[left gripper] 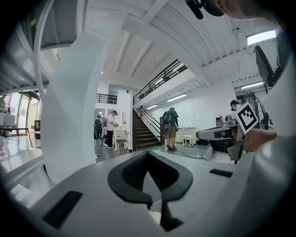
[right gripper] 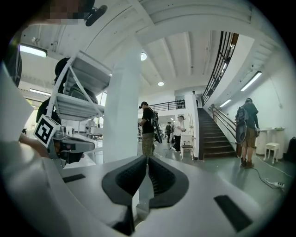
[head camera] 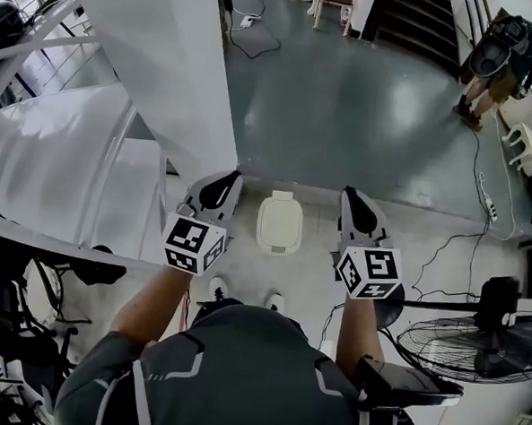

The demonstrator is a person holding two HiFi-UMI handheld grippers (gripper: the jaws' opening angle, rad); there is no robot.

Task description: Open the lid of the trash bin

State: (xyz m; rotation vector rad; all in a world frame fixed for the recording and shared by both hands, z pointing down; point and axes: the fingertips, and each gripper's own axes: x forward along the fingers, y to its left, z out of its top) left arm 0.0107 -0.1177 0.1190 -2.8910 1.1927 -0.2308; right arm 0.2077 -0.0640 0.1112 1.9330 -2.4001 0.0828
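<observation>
Between left gripper [head camera: 228, 180] and right gripper [head camera: 350, 196], fingers closed, sits the shut trash bin [head camera: 279, 222].

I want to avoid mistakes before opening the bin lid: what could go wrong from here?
1. The left claw and right claw are both shut; reaching down so, they may only push the closed lid of the trash bin.
2. The bin stands free and might slide or tip.
3. A cable lying at the right could catch a foot.

Cream trash bin [head camera: 279, 222]; grey left tongs [head camera: 232, 174] and right tongs [head camera: 349, 192] carry black-and-white square markers [head camera: 193, 244].
</observation>
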